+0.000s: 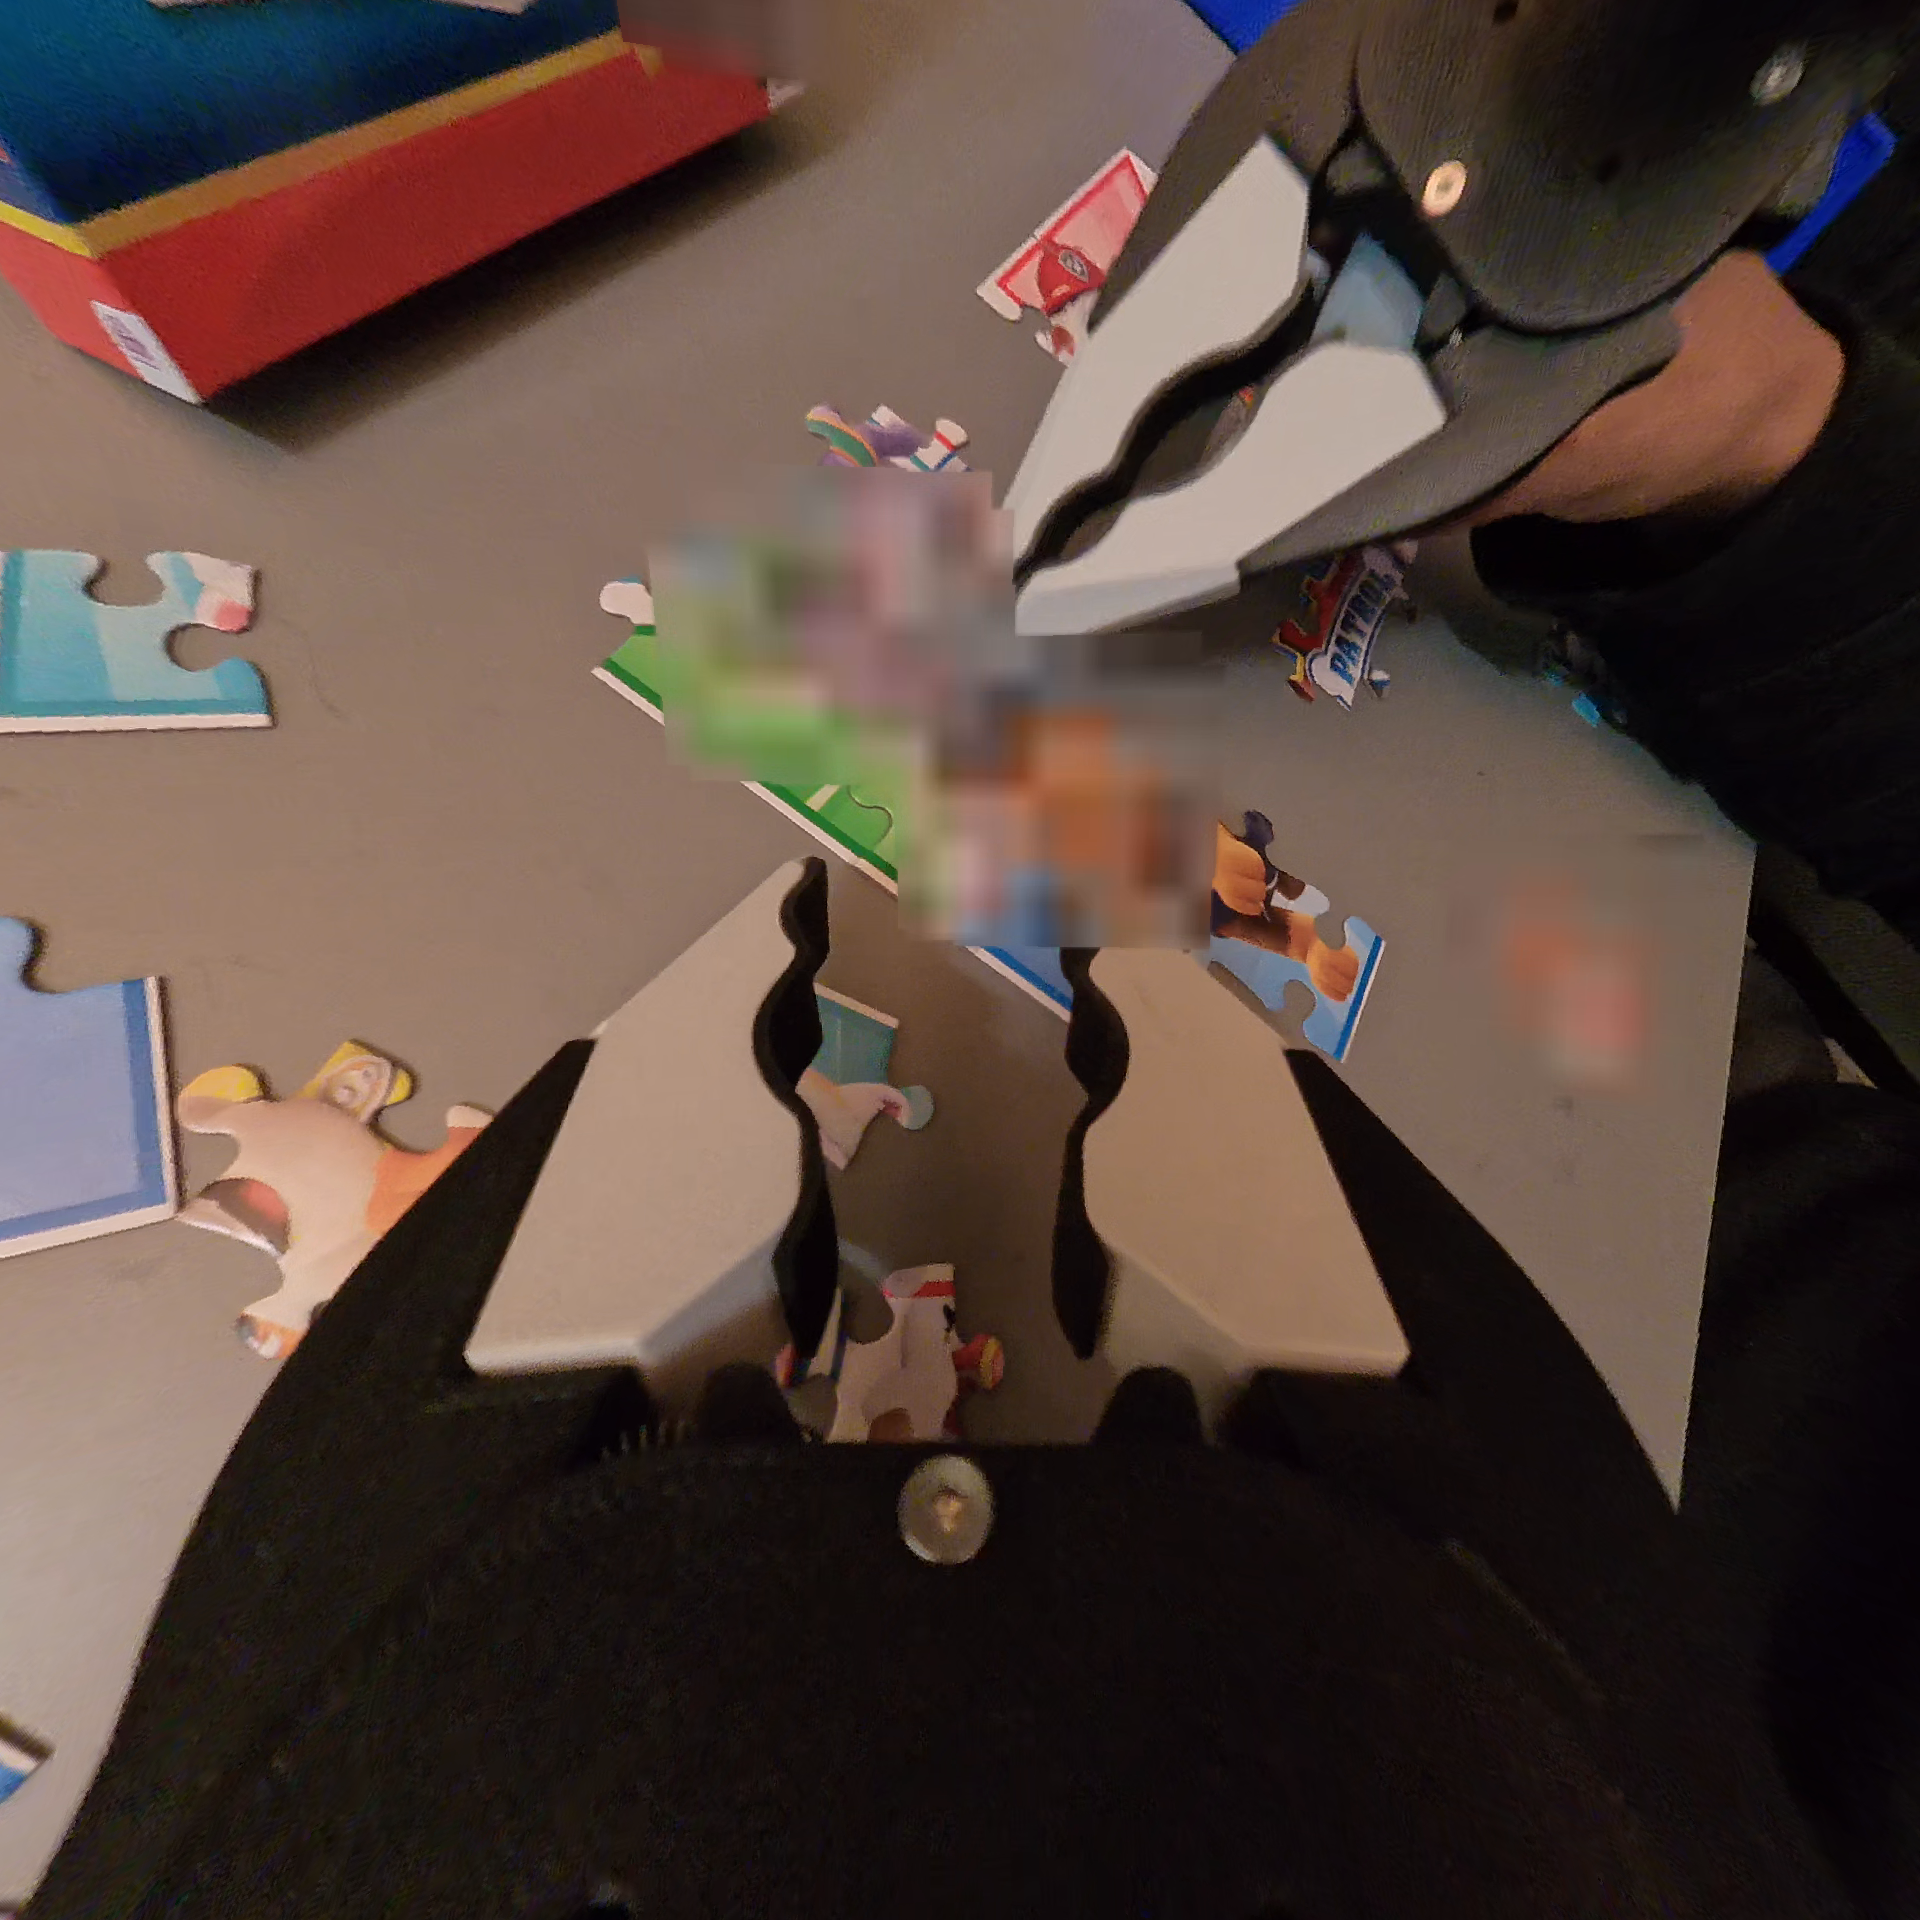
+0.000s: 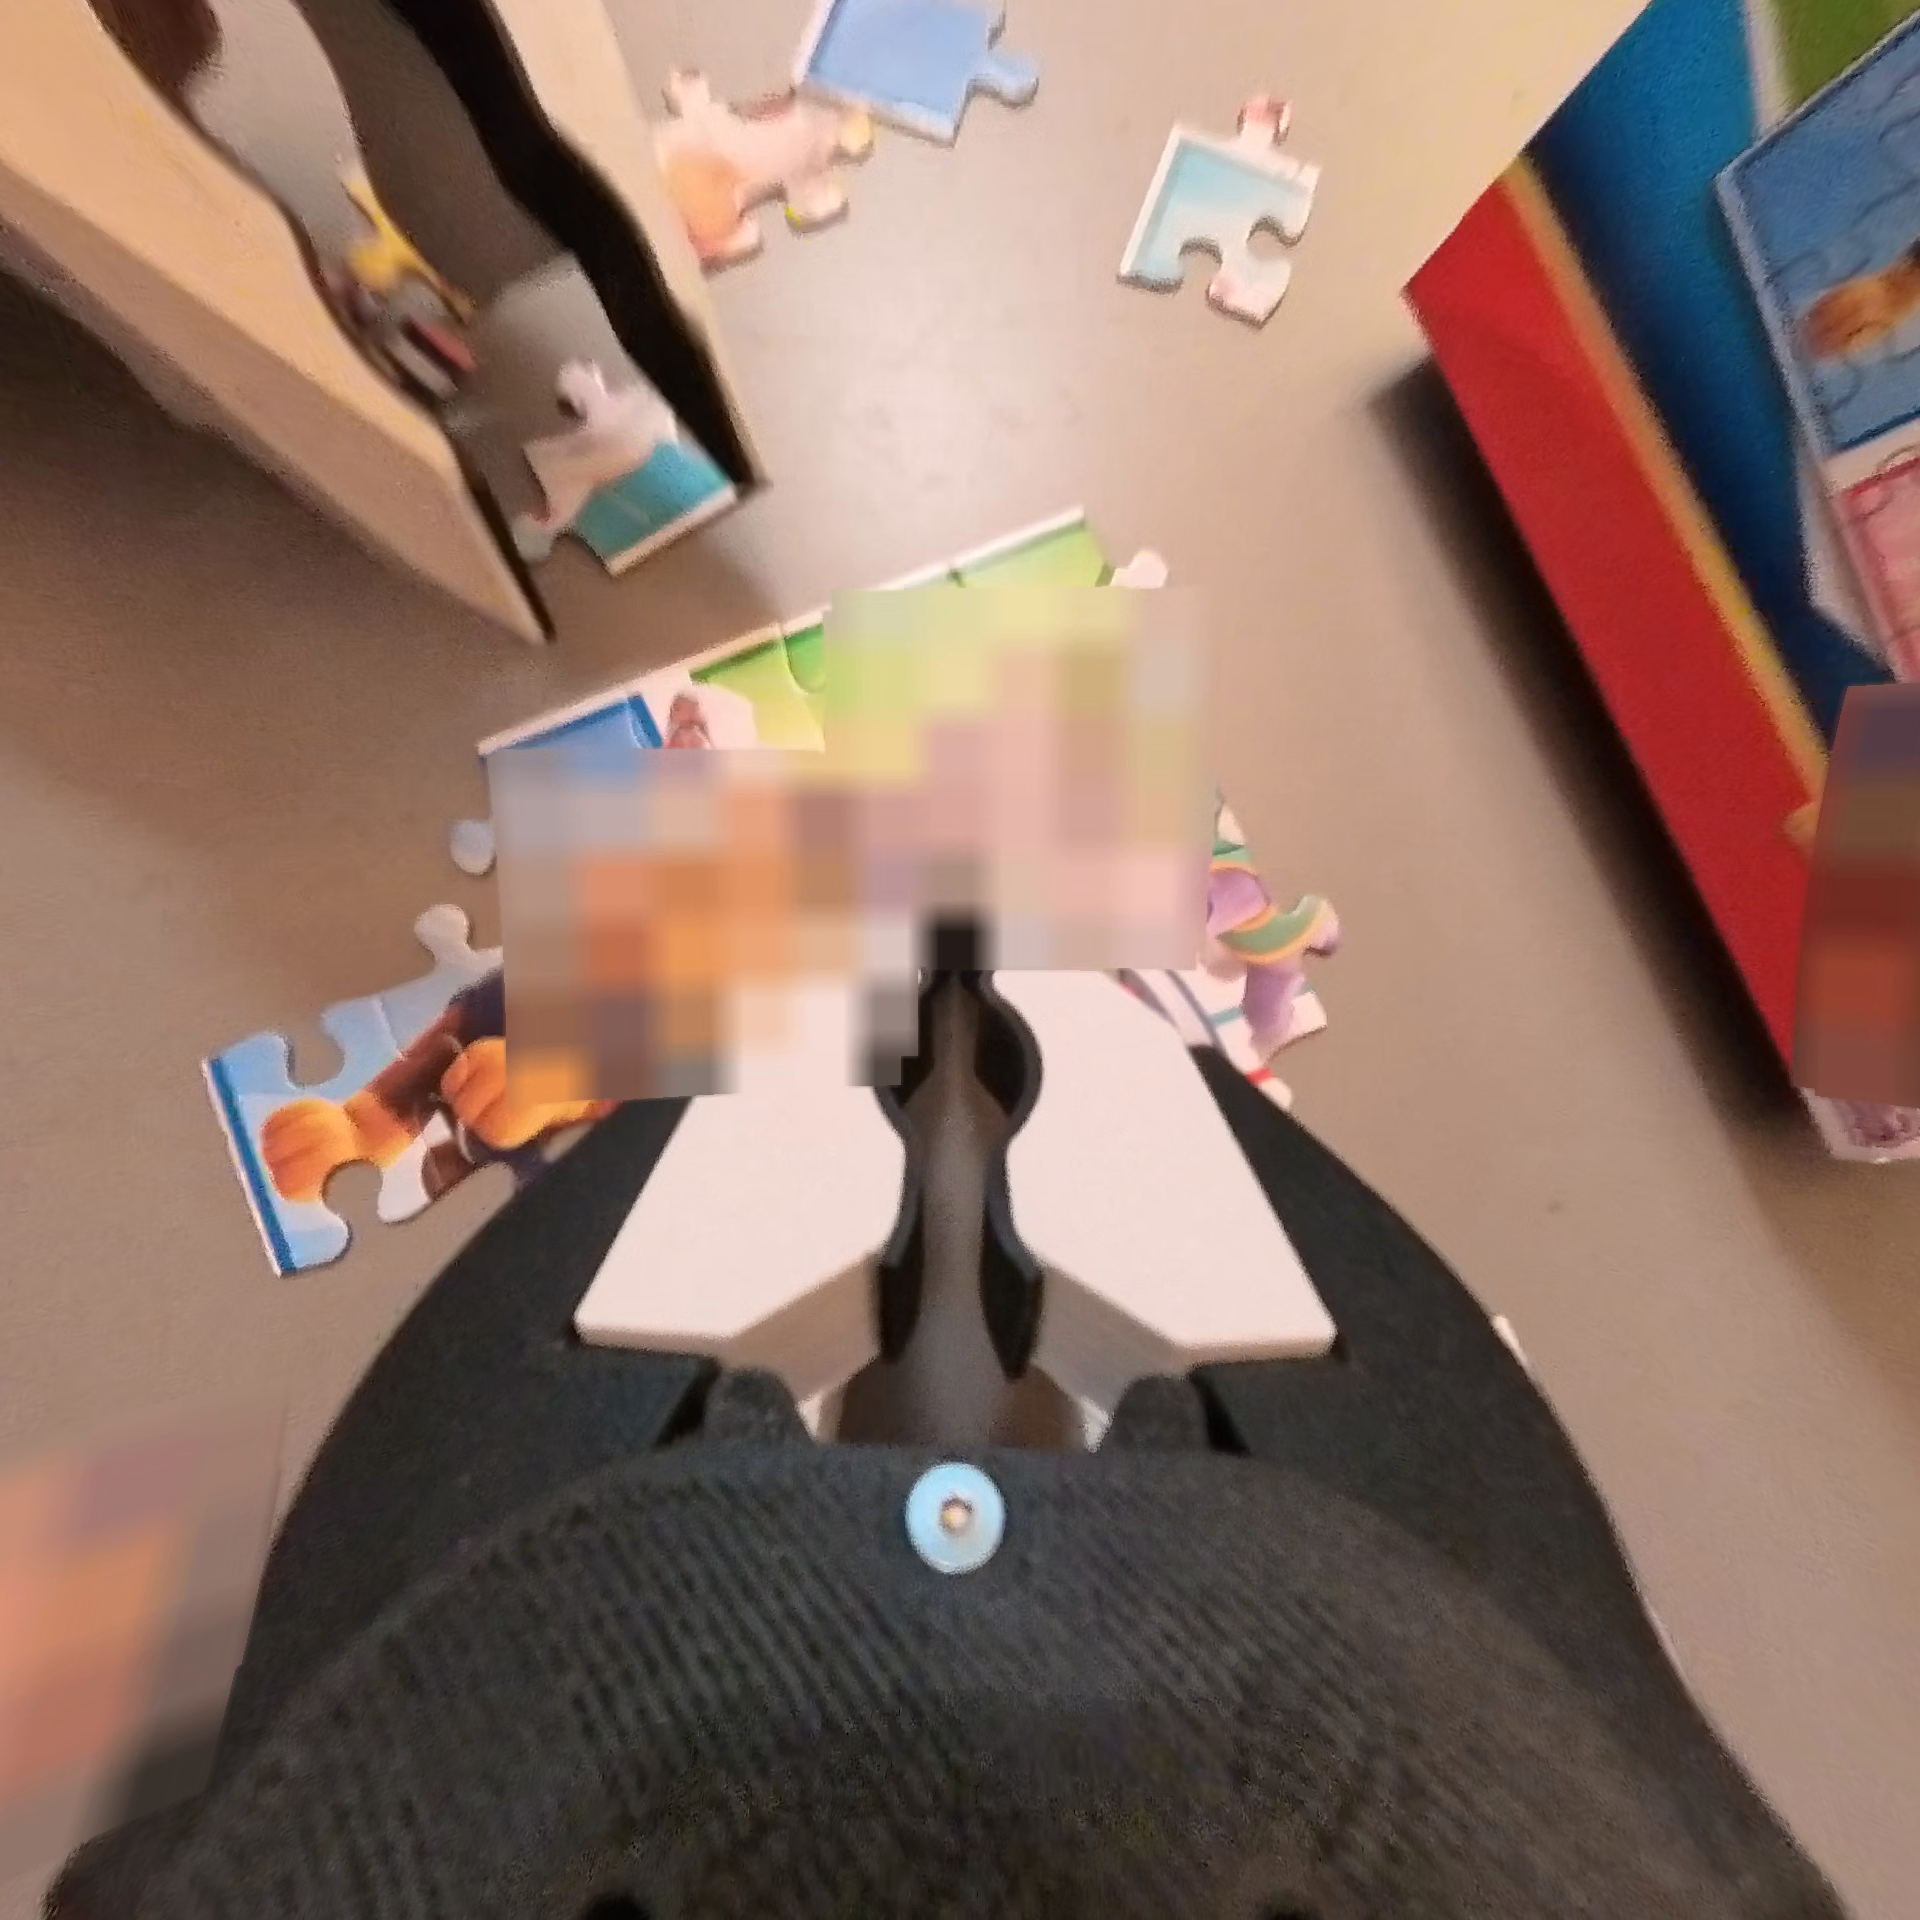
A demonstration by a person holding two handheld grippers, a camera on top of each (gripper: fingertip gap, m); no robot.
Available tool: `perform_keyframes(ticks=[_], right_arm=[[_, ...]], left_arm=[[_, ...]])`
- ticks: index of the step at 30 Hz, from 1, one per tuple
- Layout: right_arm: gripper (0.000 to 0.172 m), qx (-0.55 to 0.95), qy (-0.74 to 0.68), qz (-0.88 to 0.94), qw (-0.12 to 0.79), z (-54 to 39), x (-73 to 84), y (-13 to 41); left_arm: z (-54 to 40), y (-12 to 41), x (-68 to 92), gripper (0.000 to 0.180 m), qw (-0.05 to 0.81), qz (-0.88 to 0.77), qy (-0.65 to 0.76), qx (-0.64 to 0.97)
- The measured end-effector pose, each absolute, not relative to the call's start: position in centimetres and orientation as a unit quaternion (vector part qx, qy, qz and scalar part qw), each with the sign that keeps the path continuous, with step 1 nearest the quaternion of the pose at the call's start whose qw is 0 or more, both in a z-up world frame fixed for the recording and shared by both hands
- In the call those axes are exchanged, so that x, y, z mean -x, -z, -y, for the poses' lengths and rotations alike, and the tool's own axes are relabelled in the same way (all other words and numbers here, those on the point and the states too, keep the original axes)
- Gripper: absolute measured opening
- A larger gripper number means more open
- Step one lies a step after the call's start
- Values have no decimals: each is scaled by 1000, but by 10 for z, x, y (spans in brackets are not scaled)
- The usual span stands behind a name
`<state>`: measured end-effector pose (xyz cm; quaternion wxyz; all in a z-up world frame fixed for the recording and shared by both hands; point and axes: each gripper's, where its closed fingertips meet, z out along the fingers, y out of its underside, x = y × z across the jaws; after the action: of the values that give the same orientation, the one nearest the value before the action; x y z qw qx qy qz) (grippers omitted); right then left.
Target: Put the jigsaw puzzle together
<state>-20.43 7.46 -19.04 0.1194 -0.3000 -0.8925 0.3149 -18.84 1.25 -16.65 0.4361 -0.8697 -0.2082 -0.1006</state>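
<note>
Above the grey table, left gripper gapes bare over joined puzzle pieces — right gripper shut.

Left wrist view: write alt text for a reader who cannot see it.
The left tool hangs open over a grey table strewn with jigsaw pieces, holding nothing, just short of a partly joined puzzle section. The right tool, shut, points down at that section's far side. A red and blue box sits at upper left.
</note>
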Motion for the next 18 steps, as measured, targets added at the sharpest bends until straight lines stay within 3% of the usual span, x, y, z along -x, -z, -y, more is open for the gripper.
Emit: perform_keyframes(ticks=[8,18], right_arm=[[0,266,-348,893,102,-39,205,183],[0,254,-331,903,104,-26,213,190]], left_arm=[[-6,163,202,16,443,212,55,869],[-15,192,194,14,367,169,-6,915]])
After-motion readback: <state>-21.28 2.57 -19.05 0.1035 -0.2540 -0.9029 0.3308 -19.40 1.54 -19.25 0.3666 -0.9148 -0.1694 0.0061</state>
